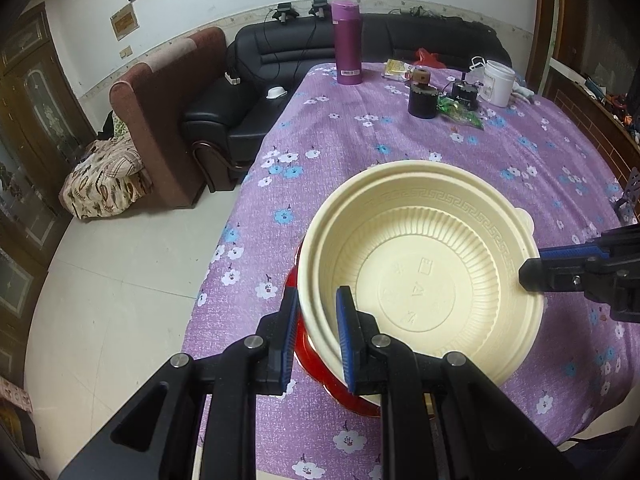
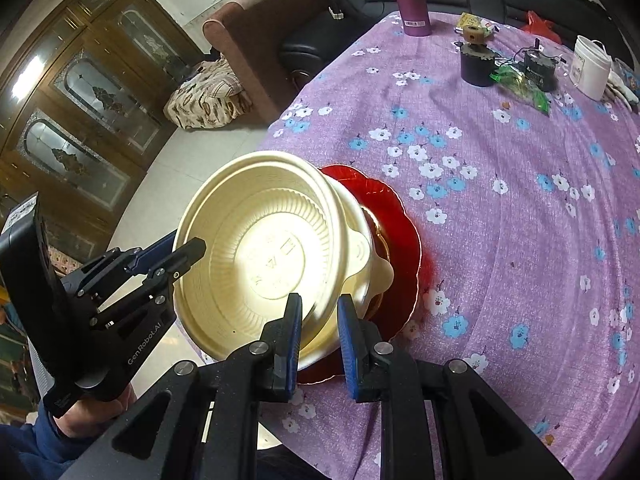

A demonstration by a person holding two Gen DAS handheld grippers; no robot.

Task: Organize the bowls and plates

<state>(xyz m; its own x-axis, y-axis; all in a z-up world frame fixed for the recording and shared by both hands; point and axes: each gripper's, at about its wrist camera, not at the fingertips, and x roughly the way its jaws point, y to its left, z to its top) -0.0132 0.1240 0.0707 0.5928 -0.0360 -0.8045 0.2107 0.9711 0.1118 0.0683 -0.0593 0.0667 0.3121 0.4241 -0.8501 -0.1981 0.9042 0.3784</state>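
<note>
A cream plastic bowl [image 1: 416, 272] [image 2: 264, 256] with a ribbed inside hangs tilted over a second cream bowl [image 2: 372, 264] with tab handles. That second bowl rests on a red scalloped plate [image 2: 400, 240] [image 1: 340, 392] near the table's left front edge. My left gripper [image 1: 318, 300] [image 2: 188, 242] is shut on the upper bowl's left rim. My right gripper [image 2: 318, 304] [image 1: 532, 264] is shut on the opposite rim. The upper bowl hides most of the lower bowl and the plate in the left wrist view.
The table carries a purple flowered cloth [image 1: 400, 140]. At its far end stand a purple flask [image 1: 347, 44], a black cylinder [image 1: 422, 100], a small black device [image 1: 464, 94] and a white tub [image 1: 496, 82]. The table edge drops to the tiled floor [image 1: 120, 280] on the left, with sofas beyond.
</note>
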